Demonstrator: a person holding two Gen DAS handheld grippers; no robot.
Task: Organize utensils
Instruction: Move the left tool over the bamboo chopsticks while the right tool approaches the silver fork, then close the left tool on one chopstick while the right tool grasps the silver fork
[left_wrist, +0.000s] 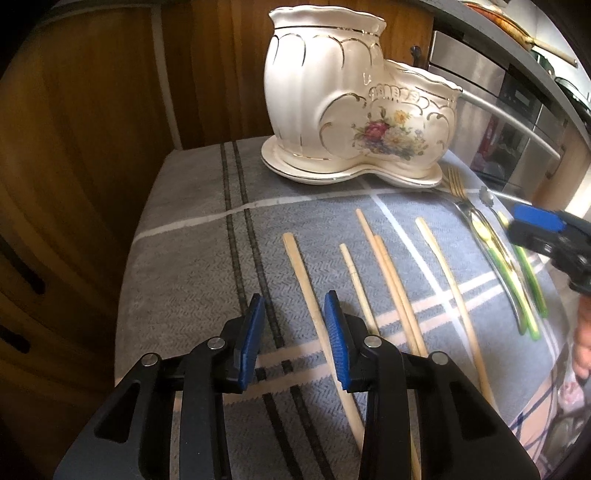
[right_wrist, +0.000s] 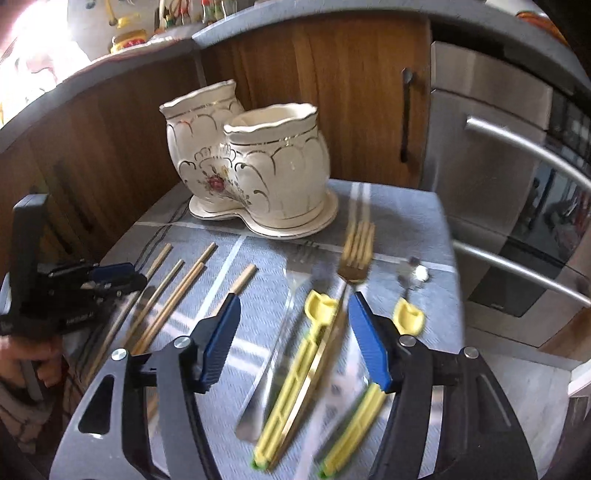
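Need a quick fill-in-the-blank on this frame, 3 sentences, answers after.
1. Both compartments of the ceramic holder are ____.
2. The left gripper and the right gripper both have their jaws ____.
3. The chopsticks lie flat on the ____ cloth.

Answers: empty; open; grey

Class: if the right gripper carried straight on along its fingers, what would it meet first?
Probably the gold fork, lying between the open right gripper fingers; beyond it the ceramic holder. Blur makes depth uncertain.
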